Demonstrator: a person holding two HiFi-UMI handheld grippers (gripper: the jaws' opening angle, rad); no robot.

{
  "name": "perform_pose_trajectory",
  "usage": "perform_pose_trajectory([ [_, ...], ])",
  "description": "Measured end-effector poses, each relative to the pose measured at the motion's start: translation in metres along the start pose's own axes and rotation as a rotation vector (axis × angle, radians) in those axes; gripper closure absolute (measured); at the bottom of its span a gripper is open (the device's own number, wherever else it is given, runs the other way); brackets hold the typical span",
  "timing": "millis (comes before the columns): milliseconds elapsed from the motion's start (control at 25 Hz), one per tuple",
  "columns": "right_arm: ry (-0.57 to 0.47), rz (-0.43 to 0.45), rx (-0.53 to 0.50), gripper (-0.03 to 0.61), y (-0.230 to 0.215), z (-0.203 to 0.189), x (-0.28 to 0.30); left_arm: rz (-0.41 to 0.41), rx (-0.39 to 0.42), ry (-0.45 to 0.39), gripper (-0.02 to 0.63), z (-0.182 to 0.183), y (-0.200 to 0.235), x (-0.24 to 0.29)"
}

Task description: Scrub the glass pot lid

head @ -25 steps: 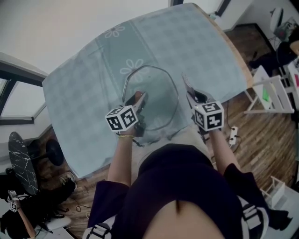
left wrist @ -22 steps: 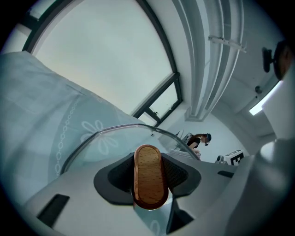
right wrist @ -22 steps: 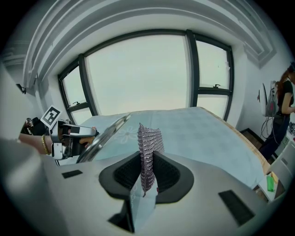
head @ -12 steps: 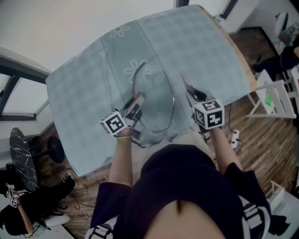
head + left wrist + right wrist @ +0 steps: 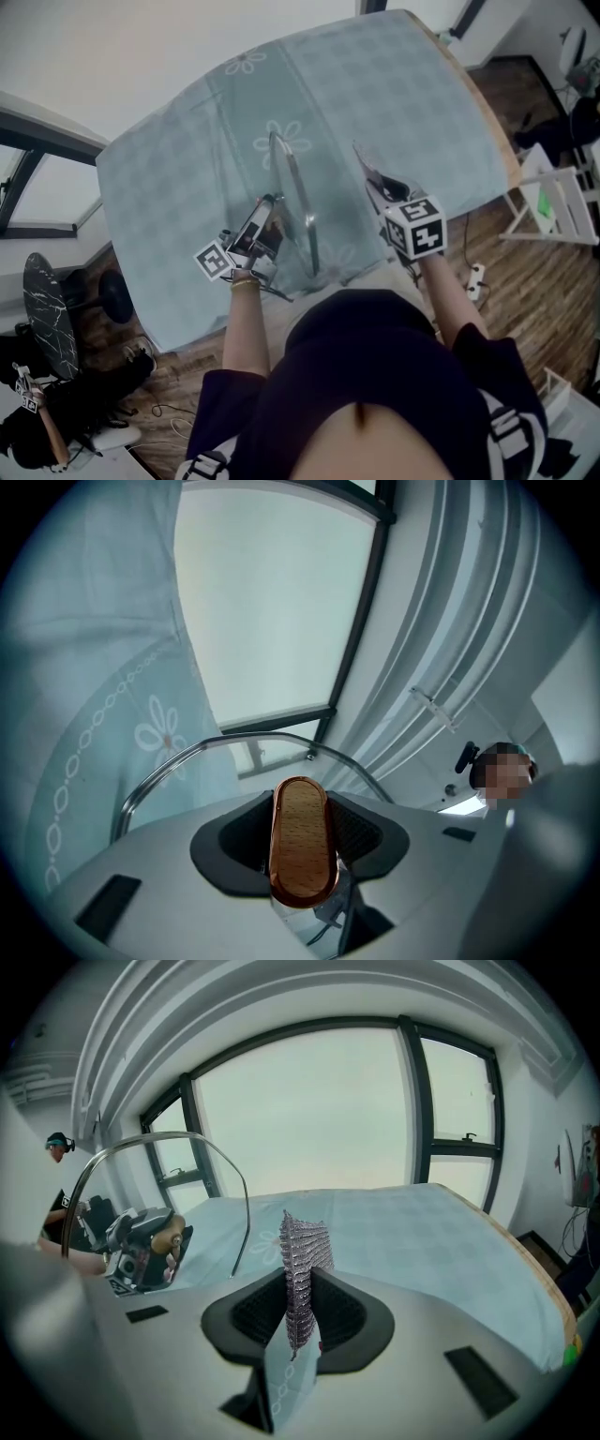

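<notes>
Left tongs point(image 5: 302, 844) are clenched on the wooden knob point(image 5: 300, 808) of the glass pot lid point(image 5: 298, 202); the lid's tipped up on its edge, pretty much upright on the table point(image 5: 422, 94), with its metal rim arching just past the tongs' tips. Right tongs point(image 5: 300, 1312) are grasping a silvery mesh scrub cloth point(image 5: 302, 1246) that sticks up from between them; they sit near the lid but not touching it. So the lid stands between the two tongs, just right of the left pair and off to the left of the right pair; under it all is a pale blue checked tablecloth point(image 5: 187, 169) with flower prints.
</notes>
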State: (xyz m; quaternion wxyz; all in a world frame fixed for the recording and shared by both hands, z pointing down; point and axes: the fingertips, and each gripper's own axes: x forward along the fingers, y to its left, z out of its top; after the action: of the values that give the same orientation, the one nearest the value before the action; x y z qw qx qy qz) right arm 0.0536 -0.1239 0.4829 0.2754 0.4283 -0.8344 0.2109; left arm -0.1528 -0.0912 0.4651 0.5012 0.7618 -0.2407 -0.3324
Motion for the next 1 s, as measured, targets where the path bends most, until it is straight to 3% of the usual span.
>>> perform_pose_trajectory([
  [280, -0.021, 0.079, -0.038, 0.499, 0.023, 0.020, 0.015, -0.067, -0.044, -0.039, 0.446, 0.009, 0.001, -0.013],
  [600, -0.090, 0.269, -0.114, 0.499, 0.085, 0.055, 0.026, -0.138, -0.096, -0.073, 0.446, 0.019, 0.002, -0.033],
  [1000, -0.160, 0.450, -0.165, 0.499, 0.145, 0.090, 0.026, -0.159, -0.112, -0.089, 0.446, 0.021, 0.003, -0.037],
])
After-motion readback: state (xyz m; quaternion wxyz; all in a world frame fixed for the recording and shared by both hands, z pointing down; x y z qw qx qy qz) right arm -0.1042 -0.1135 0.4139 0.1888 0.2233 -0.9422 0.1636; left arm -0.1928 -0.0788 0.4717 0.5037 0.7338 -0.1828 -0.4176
